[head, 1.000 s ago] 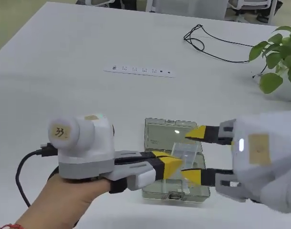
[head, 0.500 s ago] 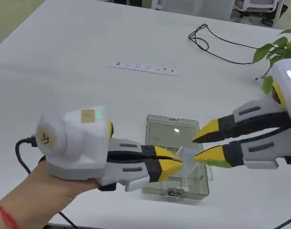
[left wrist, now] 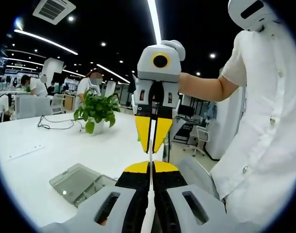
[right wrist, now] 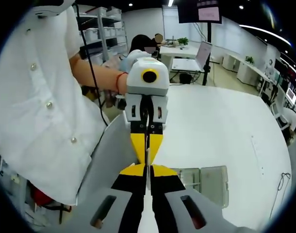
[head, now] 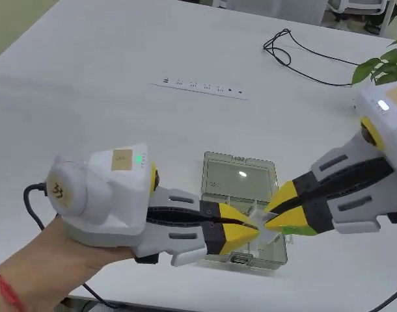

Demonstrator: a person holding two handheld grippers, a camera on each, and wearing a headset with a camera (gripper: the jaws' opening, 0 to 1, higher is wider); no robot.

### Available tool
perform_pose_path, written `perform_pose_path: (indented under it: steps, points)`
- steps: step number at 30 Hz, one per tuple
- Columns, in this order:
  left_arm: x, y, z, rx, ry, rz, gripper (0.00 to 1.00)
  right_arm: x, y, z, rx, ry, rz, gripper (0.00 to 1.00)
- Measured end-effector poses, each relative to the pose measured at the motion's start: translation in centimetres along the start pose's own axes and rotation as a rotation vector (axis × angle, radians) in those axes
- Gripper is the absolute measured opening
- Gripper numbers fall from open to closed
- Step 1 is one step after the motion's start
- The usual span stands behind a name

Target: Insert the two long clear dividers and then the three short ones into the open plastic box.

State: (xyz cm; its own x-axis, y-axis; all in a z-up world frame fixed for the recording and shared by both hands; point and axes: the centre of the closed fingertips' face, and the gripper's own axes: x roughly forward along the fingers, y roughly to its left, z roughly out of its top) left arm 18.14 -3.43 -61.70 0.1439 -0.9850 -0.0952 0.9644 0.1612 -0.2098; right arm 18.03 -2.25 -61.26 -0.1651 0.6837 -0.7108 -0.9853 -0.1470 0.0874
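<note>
So the left gripper [head: 252, 229] and right gripper [head: 270, 221] sit tip to tip, both jaws pinching the clear divider [head: 261, 212]; box [head: 241, 185] right underneath on the counter [head: 120, 97].

You're over a wide white table [head: 88, 78], a white power strip [head: 202, 88] lying across its middle and a black cable [head: 302, 55] looped near the far edge. There's a leafy potted plant [head: 384, 65] at the far right corner. Around you is an open office: long light strips [left wrist: 155, 19] on a dark ceiling [left wrist: 114, 29], shelves [right wrist: 97, 34] stacked with boxes, a hanging screen [right wrist: 208, 10], and 1 person [right wrist: 138, 46] seated by a far desk [right wrist: 182, 51].
</note>
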Motion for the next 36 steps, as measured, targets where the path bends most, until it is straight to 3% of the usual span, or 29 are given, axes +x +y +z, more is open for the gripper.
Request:
perform_pose_path:
  steps: [22, 36]
  points:
    - [0.0, 0.3, -0.7, 0.001, 0.011, 0.011, 0.0, 0.3, 0.4, -0.4, 0.017, -0.002, 0.021, 0.02]
    - [-1.1, 1.9, -2.0, -0.024, 0.045, 0.092, 0.14, -1.4, -1.3, -2.2, 0.056, 0.02, -0.061, 0.02]
